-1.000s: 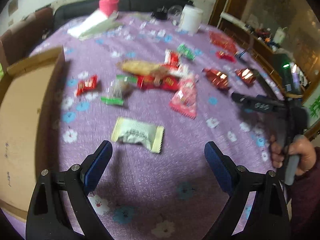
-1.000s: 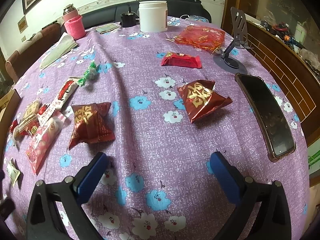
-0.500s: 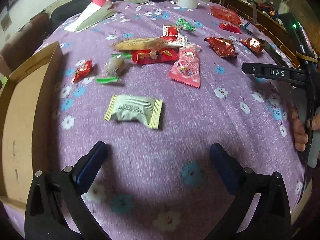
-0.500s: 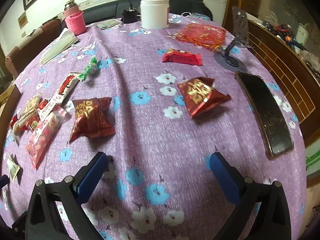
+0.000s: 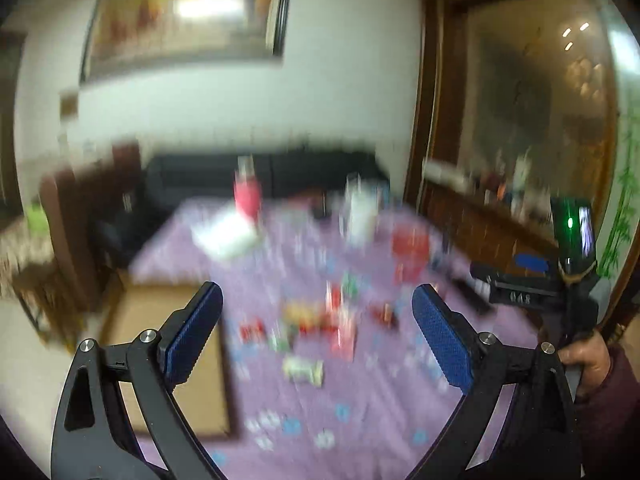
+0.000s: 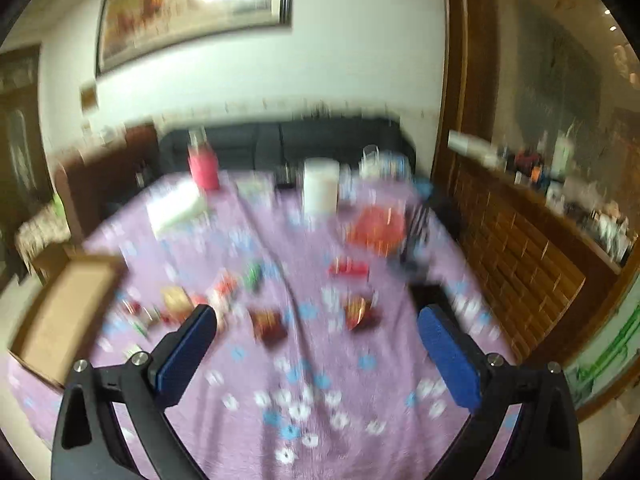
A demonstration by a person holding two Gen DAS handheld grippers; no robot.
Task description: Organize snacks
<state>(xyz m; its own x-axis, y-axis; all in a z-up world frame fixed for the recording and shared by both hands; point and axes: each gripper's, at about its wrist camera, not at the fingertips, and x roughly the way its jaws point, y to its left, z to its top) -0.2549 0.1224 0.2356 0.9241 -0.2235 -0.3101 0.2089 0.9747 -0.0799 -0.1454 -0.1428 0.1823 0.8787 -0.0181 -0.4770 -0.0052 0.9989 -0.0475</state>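
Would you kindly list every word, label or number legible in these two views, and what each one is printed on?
"DAS", uncertain: faint marking on the black body of the right gripper, seen in the left wrist view; blur leaves the letters doubtful.
Snack wrappers on the purple tablecloth: print is there, but too blurred to read in either view.
White jar: no readable label.
Framed picture on the wall: no text legible.

One cardboard box [image 6: 60,312], one white jar [image 6: 320,190], one pink bottle [image 6: 204,166] — snack packets blurred, uncountable.
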